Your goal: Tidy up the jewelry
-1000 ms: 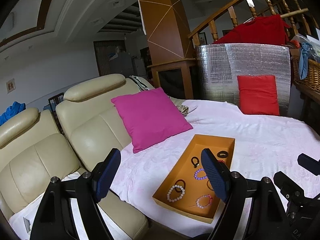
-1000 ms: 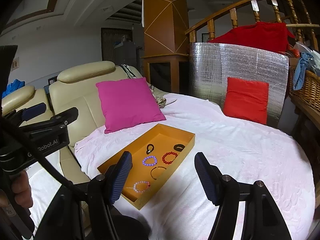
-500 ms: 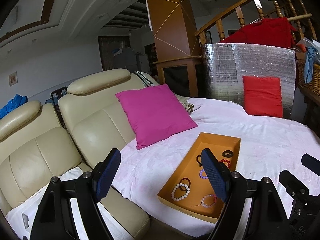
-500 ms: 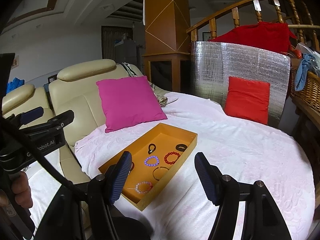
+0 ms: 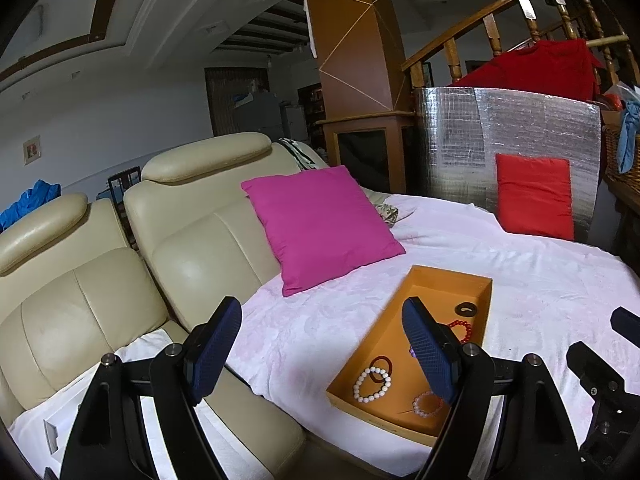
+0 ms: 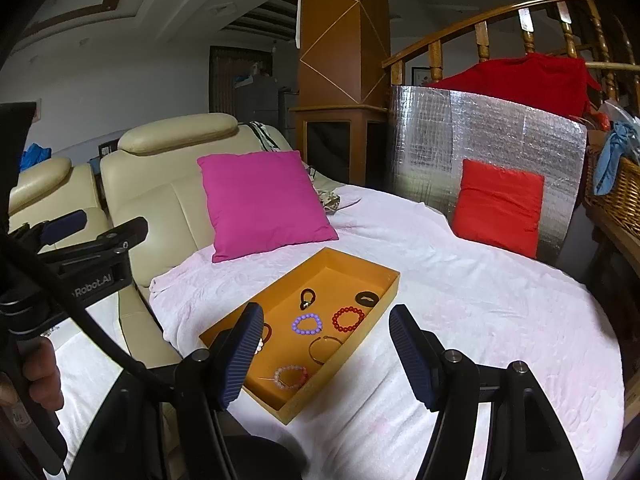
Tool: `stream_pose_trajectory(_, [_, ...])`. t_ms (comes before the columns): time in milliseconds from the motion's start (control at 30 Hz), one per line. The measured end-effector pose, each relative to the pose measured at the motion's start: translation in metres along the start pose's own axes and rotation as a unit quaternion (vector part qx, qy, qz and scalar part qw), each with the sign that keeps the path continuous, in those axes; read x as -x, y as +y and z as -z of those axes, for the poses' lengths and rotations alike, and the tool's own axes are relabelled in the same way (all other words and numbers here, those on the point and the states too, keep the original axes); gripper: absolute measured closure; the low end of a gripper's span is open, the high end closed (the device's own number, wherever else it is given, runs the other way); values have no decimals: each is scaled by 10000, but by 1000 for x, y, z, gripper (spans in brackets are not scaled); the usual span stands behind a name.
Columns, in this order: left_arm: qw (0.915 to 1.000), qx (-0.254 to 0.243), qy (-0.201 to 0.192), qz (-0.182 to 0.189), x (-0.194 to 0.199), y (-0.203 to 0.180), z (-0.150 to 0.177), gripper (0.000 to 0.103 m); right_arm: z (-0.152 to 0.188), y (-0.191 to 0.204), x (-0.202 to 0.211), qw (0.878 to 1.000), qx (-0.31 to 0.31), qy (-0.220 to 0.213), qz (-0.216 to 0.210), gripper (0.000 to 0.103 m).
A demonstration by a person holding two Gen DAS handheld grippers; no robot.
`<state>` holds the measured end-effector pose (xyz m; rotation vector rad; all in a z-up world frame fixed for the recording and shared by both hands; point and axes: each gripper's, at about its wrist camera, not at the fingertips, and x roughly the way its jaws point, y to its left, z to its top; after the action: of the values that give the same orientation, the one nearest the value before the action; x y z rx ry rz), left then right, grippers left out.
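An orange tray lies on the white-covered bed; inside: purple bracelet, red bracelet, pink bracelet, thin bangle, black hair tie; left claw and right claw both released, empty, above the bed.

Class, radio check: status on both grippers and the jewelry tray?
Left gripper open, empty. Right gripper open, empty. Beaded bracelets loose in shallow orange cardboard tray, untouched. Nothing blocking.
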<state>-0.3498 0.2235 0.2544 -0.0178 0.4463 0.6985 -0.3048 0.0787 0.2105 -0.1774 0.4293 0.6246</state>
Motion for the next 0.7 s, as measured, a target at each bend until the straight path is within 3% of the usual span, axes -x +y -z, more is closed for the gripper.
stream_pose_trajectory(700, [9997, 183, 119, -146, -14, 15, 3, 20, -7, 14, -23, 9997, 191, 172, -53, 33])
